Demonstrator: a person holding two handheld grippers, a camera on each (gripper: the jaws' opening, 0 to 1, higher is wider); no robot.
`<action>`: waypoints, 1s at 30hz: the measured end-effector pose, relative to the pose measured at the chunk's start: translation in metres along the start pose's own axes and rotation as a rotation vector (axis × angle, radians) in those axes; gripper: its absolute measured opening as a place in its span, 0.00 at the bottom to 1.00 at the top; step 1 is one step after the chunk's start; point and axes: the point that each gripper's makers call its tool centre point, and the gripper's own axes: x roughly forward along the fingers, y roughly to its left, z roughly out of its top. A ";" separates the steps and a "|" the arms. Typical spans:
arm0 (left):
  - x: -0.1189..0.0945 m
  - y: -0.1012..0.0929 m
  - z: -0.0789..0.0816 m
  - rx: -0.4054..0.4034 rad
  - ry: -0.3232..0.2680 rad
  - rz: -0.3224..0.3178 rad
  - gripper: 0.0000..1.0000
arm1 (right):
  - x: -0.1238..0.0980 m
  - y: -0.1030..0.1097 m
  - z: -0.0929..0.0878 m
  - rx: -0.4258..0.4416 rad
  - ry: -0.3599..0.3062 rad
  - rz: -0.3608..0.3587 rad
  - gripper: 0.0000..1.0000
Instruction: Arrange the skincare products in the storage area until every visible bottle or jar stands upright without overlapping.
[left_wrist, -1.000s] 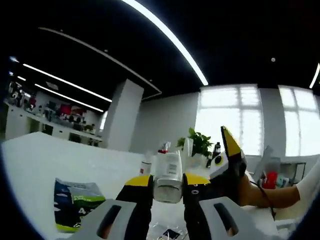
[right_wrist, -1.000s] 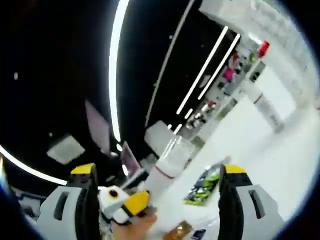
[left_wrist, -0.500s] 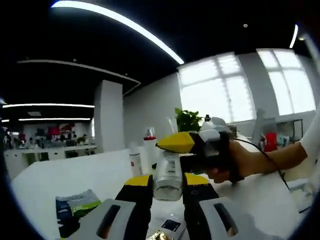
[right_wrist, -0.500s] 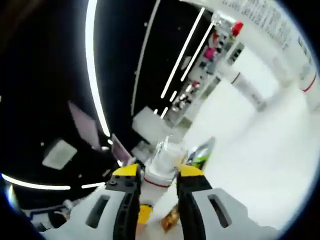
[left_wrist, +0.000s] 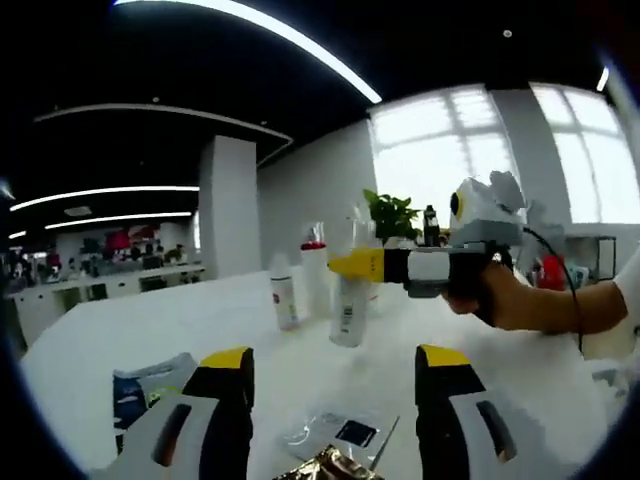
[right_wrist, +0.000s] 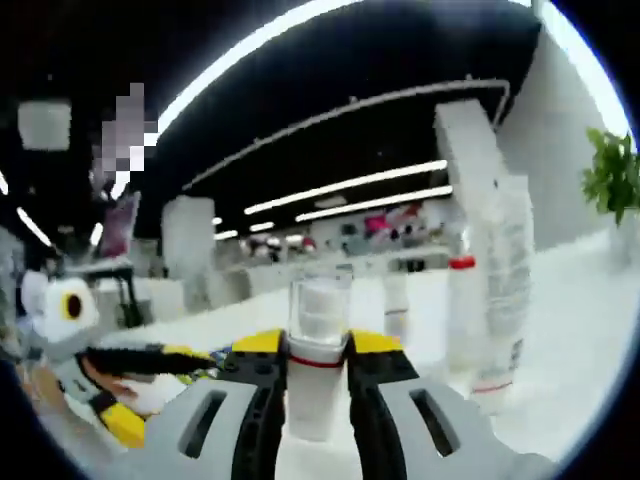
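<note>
Left gripper (left_wrist: 332, 362): jaws wide apart, nothing between them, touching nothing visible. Yellow tips hang over the white table (left_wrist: 120, 340).

Right gripper (right_wrist: 316, 350): jaws clamped on a white bottle with a clear cap (right_wrist: 319, 340), gripping at the red band under the cap. The bottle is upright in the right gripper view, cap above the jaw tips, body running down between the jaws.

In the left gripper view the right gripper (left_wrist: 352, 266) reaches in from the right, held in a hand (left_wrist: 482, 292), yellow tips pinched on that same bottle (left_wrist: 349, 310). The bottle stands upright, base at table level; cannot tell if it's touching the surface.

Relative to the left gripper: the held bottle is ahead of it and apart, roughly centred between the 2 open jaws' line.

Other task items, left gripper view:
- small white bottle (left_wrist: 284, 303), upright, left of the held bottle
- taller red-capped bottle (left_wrist: 313, 275), upright, between the 2, slightly behind
- none of these 3 touch.

Right gripper view: tall white bottle with a red band (right_wrist: 463, 310) and a large clear-wrapped bottle (right_wrist: 505, 290) stand upright right of the jaws, overlapping in view; contact unclear.

On the table near the left gripper: a green-blue sachet (left_wrist: 150, 385) lying flat at left, and a clear foil packet (left_wrist: 340, 440) flat between the jaws.
</note>
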 end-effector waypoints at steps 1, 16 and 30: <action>0.001 0.003 -0.007 -0.026 0.034 0.007 0.66 | 0.001 -0.002 -0.001 -0.047 -0.008 -0.017 0.21; -0.002 0.011 -0.010 -0.084 0.059 0.024 0.70 | 0.031 -0.041 -0.042 -0.057 0.129 -0.120 0.22; -0.005 0.001 -0.011 -0.078 0.057 0.035 0.70 | 0.030 -0.044 -0.054 -0.037 0.160 -0.113 0.30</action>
